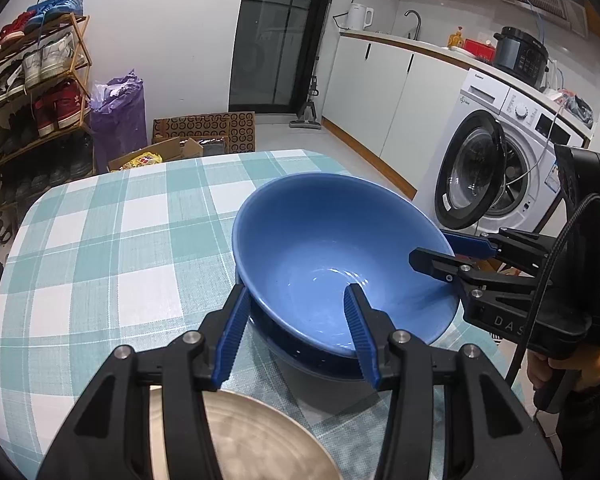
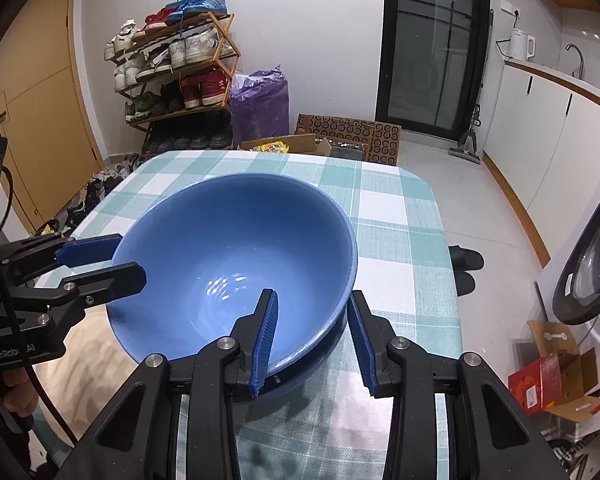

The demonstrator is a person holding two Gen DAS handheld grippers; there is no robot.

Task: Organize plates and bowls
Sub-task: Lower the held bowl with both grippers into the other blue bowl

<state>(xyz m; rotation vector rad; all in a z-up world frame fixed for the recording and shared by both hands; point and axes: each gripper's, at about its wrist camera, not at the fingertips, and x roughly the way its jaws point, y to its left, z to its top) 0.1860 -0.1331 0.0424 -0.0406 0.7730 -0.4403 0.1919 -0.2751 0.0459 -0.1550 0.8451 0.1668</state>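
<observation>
A light blue bowl (image 1: 320, 240) (image 2: 236, 240) hangs just over a darker blue bowl (image 1: 312, 362) (image 2: 300, 378) on the checked table (image 1: 100, 240) (image 2: 400, 216); I cannot tell whether they touch. My left gripper (image 1: 296, 290) (image 2: 128, 256) is shut on the light bowl's near-left rim, one finger inside and one outside. On the opposite rim my right gripper (image 2: 314, 294) (image 1: 440, 250) is shut the same way. A bronze-coloured plate (image 1: 252, 432) lies below the left gripper, partly hidden by it.
A washing machine (image 1: 492, 168) with its door ajar stands right of the table. On the floor beyond the far edge are cardboard boxes (image 2: 348, 136), a purple bag (image 2: 260, 100) and a shoe rack (image 2: 172, 72). Black slippers (image 2: 466, 260) lie by the table's right edge.
</observation>
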